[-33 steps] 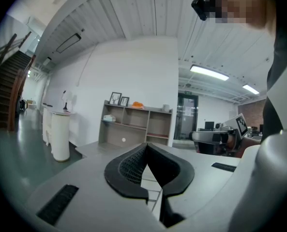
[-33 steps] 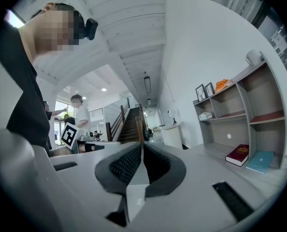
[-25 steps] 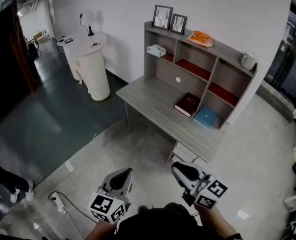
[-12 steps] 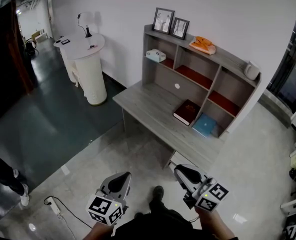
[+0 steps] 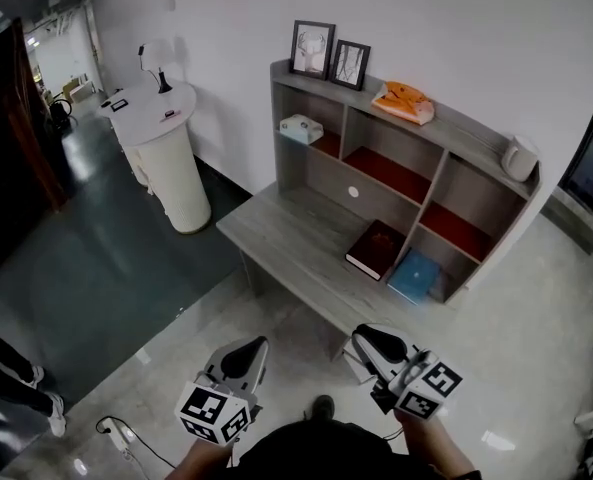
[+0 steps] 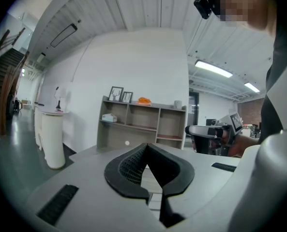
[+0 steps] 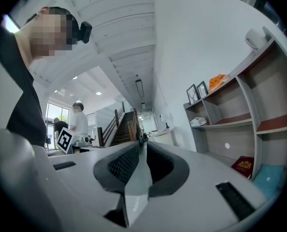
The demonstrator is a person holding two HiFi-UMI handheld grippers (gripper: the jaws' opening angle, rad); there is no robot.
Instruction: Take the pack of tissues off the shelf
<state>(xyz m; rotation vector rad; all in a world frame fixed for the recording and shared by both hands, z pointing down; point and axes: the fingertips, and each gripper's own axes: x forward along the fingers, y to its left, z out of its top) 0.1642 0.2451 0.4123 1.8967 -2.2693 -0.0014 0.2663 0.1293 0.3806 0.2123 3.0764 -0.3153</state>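
Note:
The pack of tissues (image 5: 301,128), a pale box, lies in the upper left compartment of the grey shelf unit (image 5: 428,126) that stands on the desk (image 5: 286,238). It also shows small in the left gripper view as the tissue pack (image 6: 108,118) and in the right gripper view as the tissue pack (image 7: 198,122). My left gripper (image 5: 248,347) and right gripper (image 5: 365,337) are held side by side over the floor in front of the desk, well short of the shelf. Both are shut and hold nothing; the left gripper (image 6: 145,146) and right gripper (image 7: 142,142) show jaws pressed together.
Two photo frames (image 5: 313,48), an orange object (image 5: 404,101) and a white jar (image 5: 519,158) stand on the shelf top. A dark red book (image 5: 376,249) and a blue book (image 5: 414,275) lie on the desk. A white round stand (image 5: 166,138) is at left. A power strip (image 5: 111,430) lies on the floor.
The person has walked towards the desk, so desk and shelf sit nearer and larger. Both grippers came forward with the person, still shut and empty.

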